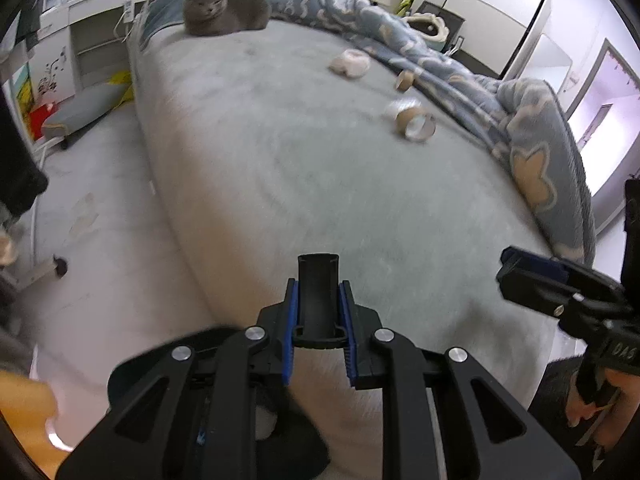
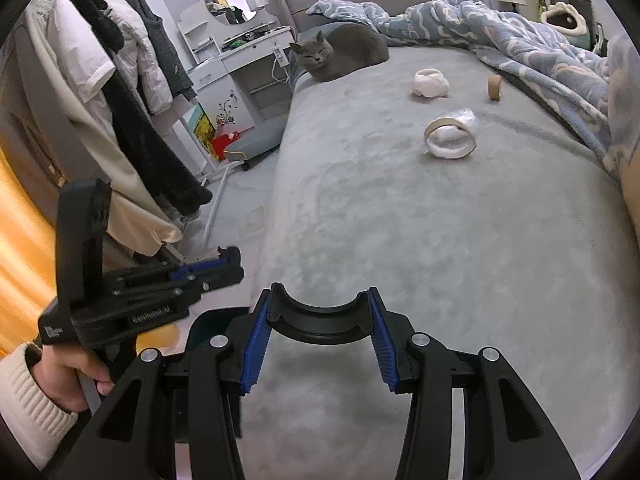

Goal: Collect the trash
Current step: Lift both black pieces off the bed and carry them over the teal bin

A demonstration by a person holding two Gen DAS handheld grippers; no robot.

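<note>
A wide grey bed [image 2: 400, 208] is filling both views, a blue patterned duvet [image 2: 520, 36] bunching along its far side and a grey cat [image 2: 344, 54] lying near the headboard. Out on the cover the trash is sitting well beyond both tools — a crumpled white wad [image 2: 431, 83], a large tape ring [image 2: 450, 138] with clear plastic behind it, a small cardboard roll [image 2: 494, 87] close to the duvet. The left gripper [image 1: 318, 332] is hovering over the bed's near edge, jaws narrow, while the right gripper [image 2: 320, 340] is hanging alongside, jaws wider — nothing between either pair.
</note>
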